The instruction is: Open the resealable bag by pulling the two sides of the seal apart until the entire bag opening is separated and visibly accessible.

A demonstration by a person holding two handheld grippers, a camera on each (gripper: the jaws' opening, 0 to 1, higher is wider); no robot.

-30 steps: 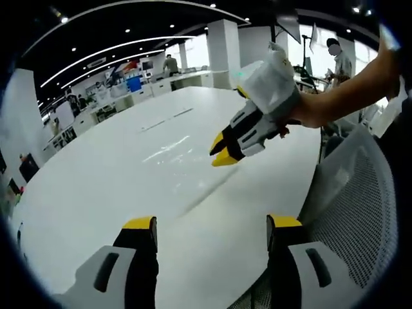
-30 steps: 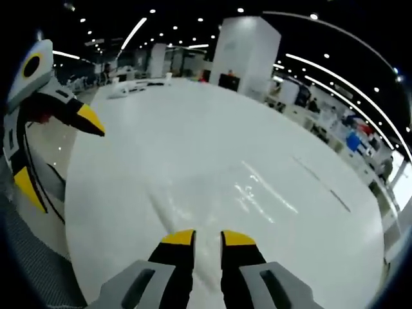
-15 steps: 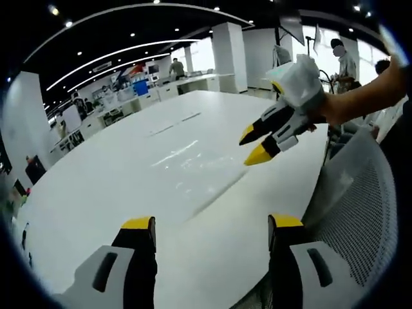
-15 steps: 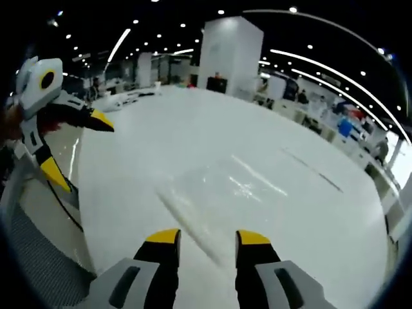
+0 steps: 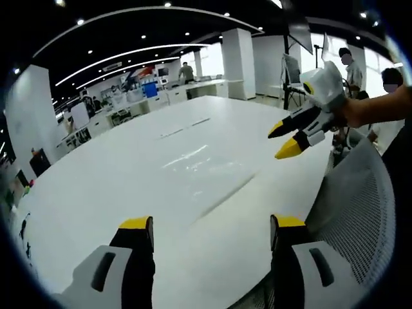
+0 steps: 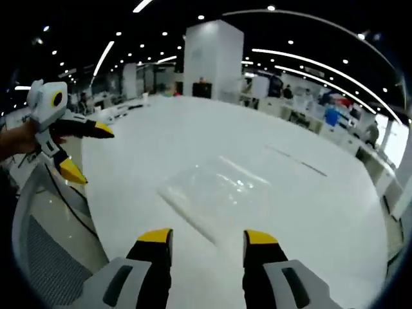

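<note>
Bag: the clear bag (image 6: 215, 193) lies flat on the white desk (image 6: 309, 212), its sealed edge toward the tools; it also shows in the left gripper view (image 5: 206, 170).
Right tool: the right tool (image 6: 208, 238) hangs above the desk just short of the bag, jaws apart and empty; a second ago they were nearly together.
Left tool: the left tool (image 5: 210, 224) is wide open, empty, unchanged.
Spacing: the tools now stand farther apart than before.
Chair: a mesh chair (image 5: 360, 212) sits beside the desk.
</note>
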